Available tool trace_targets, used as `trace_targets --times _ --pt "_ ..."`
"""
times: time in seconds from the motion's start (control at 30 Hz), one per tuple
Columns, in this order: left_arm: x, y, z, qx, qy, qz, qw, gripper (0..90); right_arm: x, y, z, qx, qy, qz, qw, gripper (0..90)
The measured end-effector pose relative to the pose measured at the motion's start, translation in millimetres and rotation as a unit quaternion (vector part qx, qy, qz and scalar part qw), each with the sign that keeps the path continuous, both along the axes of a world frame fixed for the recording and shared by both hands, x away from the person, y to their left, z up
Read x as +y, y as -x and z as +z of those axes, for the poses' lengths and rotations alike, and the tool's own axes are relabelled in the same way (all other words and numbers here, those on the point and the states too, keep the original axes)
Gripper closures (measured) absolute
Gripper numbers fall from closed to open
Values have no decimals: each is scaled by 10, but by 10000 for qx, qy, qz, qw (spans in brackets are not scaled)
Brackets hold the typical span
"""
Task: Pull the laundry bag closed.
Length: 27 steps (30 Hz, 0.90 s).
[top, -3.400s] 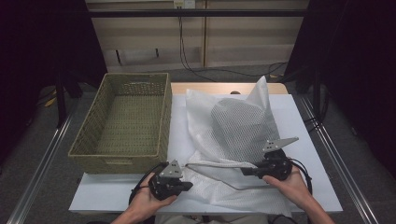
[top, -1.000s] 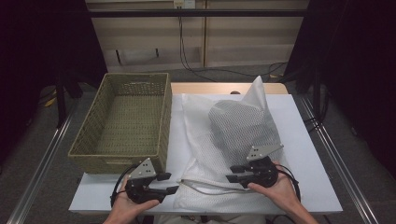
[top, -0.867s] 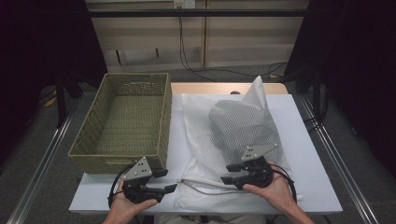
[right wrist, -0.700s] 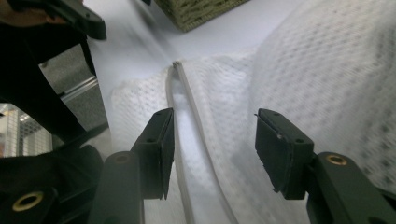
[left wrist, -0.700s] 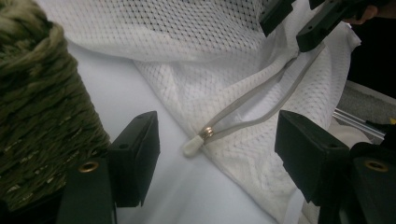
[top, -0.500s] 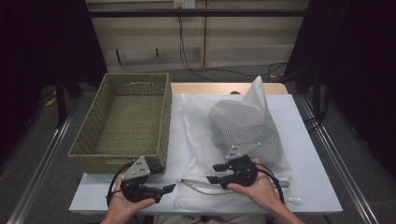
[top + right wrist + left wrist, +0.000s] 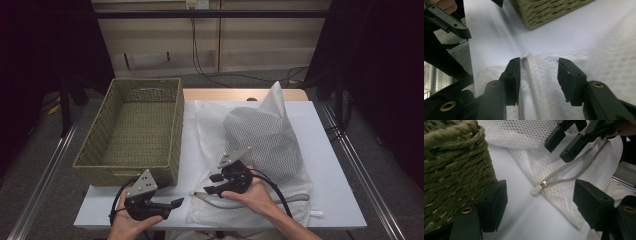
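The mesh bag [image 7: 270, 145] lies on the white surface [image 7: 335, 190] beside the basket [image 7: 135, 130]. Its zipper pull [image 7: 537, 189] sits just ahead of the spread right claw [image 7: 537, 75]; the left claw [image 7: 539, 207], also spread, hovers nearby.

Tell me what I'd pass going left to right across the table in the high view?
Wicker basket → left tongs → right tongs → white mesh bag.
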State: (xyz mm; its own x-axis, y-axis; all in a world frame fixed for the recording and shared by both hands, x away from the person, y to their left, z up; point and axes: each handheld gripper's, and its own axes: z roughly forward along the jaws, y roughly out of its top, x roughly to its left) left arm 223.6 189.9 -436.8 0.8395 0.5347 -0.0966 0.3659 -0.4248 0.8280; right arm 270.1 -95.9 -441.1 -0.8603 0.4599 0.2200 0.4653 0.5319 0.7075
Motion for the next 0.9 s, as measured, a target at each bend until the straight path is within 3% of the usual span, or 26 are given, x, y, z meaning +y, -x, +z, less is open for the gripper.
trace_targets --times 0.23,0.4,0.43,0.53,0.63,0.73,0.9 --pt "83 14 45 -67 183 93 9998 266 296 -71 -75 103 143 223 9996 680" --pt "61 20 47 -140 -12 42 9999 238 430 -162 -128 160 164 305 9993 740" --pt "46 25 41 -110 58 27 9999 232 456 -174 -140 180 244 326 9990 740" --pt "26 18 45 -122 6 -48 9999 222 543 -185 -200 294 285 385 9984 741" --pt "33 10 45 -105 17 -41 9999 215 604 -188 -268 217 472 479 9975 747" --pt "40 9 45 -59 87 26 9999 209 618 -194 -301 214 475 500 9974 747" --pt "36 8 45 -74 99 32 9999 204 638 -146 -291 25 609 567 9965 733"
